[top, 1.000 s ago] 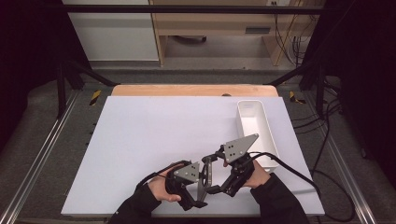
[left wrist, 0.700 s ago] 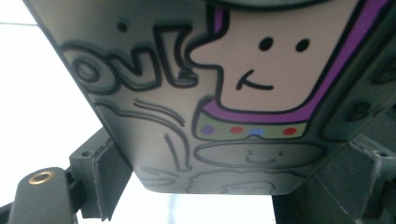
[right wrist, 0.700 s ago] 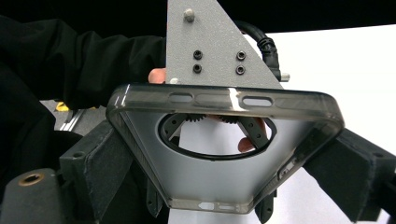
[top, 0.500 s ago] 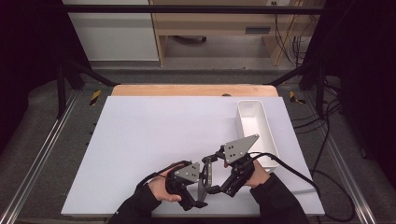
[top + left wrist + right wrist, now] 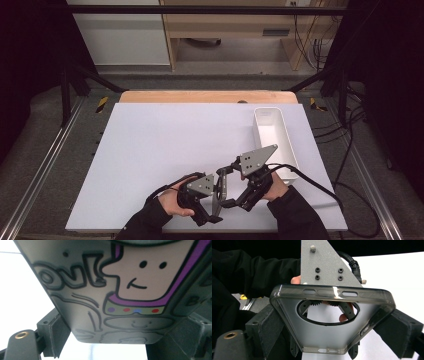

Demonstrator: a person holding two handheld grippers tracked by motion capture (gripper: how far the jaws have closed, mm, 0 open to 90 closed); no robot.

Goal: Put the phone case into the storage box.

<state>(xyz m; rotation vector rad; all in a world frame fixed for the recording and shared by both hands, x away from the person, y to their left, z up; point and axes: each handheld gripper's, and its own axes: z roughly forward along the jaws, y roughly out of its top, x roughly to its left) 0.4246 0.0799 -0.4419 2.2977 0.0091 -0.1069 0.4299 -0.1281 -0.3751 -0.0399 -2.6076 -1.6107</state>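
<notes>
A translucent grey phone case is held edge-up above the front of the white table top, between both grippers. In the left gripper view its printed back shows a cartoon figure and lettering, and my left gripper is shut on its two long sides. In the right gripper view I look into the case's hollow inside, which has an oval camera opening. My right gripper is shut on its sides too. In the high view the left gripper and right gripper face each other, almost touching.
A long white tray lies on the right side of the table, just beyond the right hand. Black cables trail off to the right front. Metal rails run along both sides of the table.
</notes>
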